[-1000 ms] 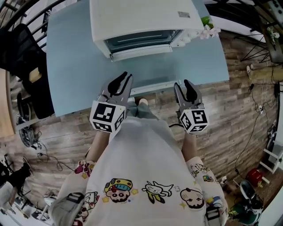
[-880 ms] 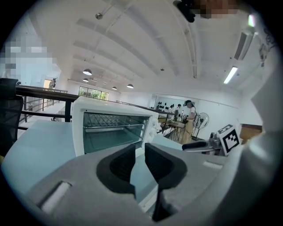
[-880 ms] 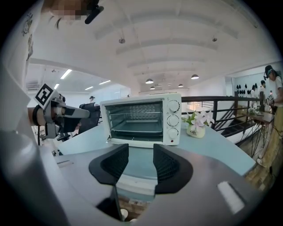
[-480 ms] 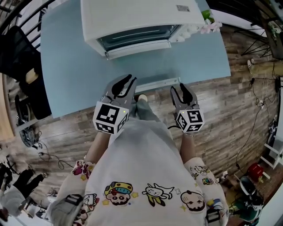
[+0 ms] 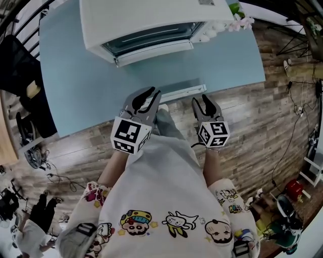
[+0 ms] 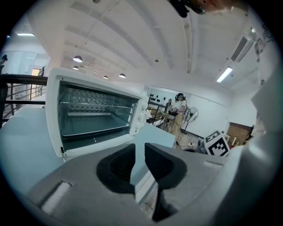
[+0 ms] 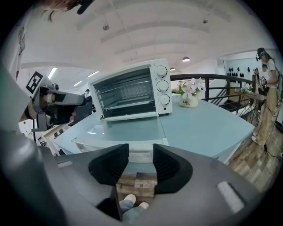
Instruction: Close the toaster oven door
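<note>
A white toaster oven (image 5: 146,15) stands at the back of a light blue table (image 5: 75,90). Its glass door (image 5: 156,70) hangs open and lies flat toward me, the white handle bar (image 5: 181,93) at the table's front edge. My left gripper (image 5: 153,93) hovers just left of that handle, open by a narrow gap and empty. My right gripper (image 5: 202,100) sits just before the handle's right end, open and empty. The left gripper view shows the oven (image 6: 95,110) with its cavity open. In the right gripper view, the oven (image 7: 132,90), door (image 7: 128,130) and right gripper (image 7: 140,154) show.
A small vase of flowers (image 7: 189,98) stands right of the oven, also in the head view (image 5: 237,24). A black railing (image 7: 230,81) runs behind the table. Wooden floor (image 5: 262,131) surrounds it. A dark chair (image 5: 20,55) stands at the left. A person (image 6: 179,112) stands far off.
Both grippers have moved forward and up toward the door's handle at the table's front edge. Their jaw gaps look unchanged.
</note>
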Demonstrator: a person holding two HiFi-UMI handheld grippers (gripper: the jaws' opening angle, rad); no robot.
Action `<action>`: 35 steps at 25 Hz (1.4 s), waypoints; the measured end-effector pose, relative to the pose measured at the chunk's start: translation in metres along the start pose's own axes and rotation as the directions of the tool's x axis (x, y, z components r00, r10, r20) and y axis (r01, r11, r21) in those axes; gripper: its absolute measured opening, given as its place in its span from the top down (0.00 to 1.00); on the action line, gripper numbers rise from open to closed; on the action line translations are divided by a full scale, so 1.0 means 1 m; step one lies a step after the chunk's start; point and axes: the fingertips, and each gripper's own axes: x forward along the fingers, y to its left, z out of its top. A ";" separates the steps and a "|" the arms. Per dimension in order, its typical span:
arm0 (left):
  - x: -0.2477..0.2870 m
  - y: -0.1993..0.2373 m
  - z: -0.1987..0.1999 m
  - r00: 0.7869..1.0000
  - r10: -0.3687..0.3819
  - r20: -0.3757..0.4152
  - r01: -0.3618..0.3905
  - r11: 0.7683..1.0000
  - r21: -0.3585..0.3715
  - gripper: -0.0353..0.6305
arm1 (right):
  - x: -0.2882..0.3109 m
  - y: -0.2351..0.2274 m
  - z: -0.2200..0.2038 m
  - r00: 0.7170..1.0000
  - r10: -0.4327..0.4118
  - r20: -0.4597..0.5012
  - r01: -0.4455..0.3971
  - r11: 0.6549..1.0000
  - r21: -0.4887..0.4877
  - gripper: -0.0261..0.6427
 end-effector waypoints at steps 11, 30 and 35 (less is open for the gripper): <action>0.011 -0.001 -0.022 0.999 -0.019 -0.039 0.019 1.000 -0.020 0.86 | 0.022 -0.016 -0.024 0.999 -0.042 -0.033 0.044 0.998 0.049 0.71; 0.010 0.004 -0.027 0.999 -0.025 -0.045 0.024 0.999 -0.026 0.86 | 0.041 -0.023 -0.021 0.996 -0.076 0.041 0.075 0.997 0.007 0.76; 0.005 0.005 -0.027 0.999 -0.027 -0.044 0.026 0.999 -0.024 0.86 | 0.043 -0.026 -0.017 0.995 -0.088 0.043 0.088 0.996 0.003 0.81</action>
